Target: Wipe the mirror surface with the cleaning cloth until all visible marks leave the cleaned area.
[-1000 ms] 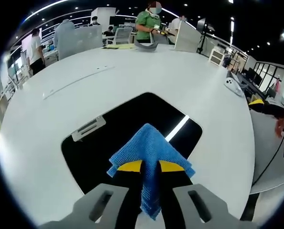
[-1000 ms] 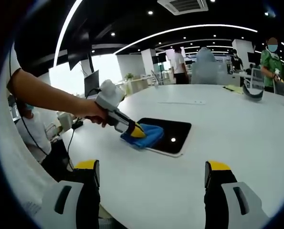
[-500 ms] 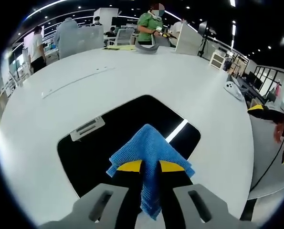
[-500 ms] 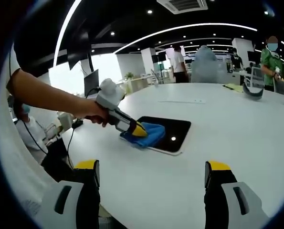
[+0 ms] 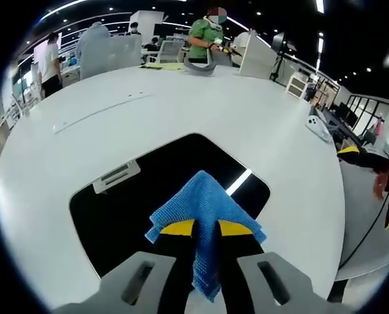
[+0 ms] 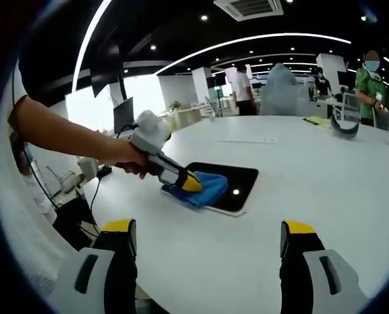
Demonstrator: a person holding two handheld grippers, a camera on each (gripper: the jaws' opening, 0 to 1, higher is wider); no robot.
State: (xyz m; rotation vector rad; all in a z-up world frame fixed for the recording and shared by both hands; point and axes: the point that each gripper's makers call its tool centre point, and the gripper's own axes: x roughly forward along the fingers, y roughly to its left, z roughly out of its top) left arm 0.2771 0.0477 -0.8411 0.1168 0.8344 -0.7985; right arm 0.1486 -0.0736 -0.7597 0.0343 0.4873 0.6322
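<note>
Blue microfibre cleaning cloth [image 5: 206,208] is held pinched between the yellow-tipped jaws of the left gripper [image 5: 206,227] and is pressed onto the near end of the flat, dark rectangular mirror [image 5: 148,190], which lies on the round white table [image 5: 201,104]. From those jaws the unwiped glass stretches ahead and to the left in the left gripper view; the mirror's long axis is judged to run obliquely away from the jaws, so the coming stroke would be carried forward along it. In the right gripper view the same cloth [image 6: 204,186] is seen under the left gripper [image 6: 189,183], gripped by a person's hand [image 6: 130,159], at the mirror's [image 6: 236,180] left end.

The right gripper [image 6: 207,239] is held well apart from the mirror, its jaws spread wide with nothing between them; the left is clearly the nearer tool.

Marks on the glass cannot be made out: the surface reads almost black, broken by a bright reflected ceiling strip [image 5: 240,182]. A pale grey rectangular piece [image 5: 116,175] at the mirror's left edge cannot be identified. The patch of mirror under the cloth is hidden.
</note>
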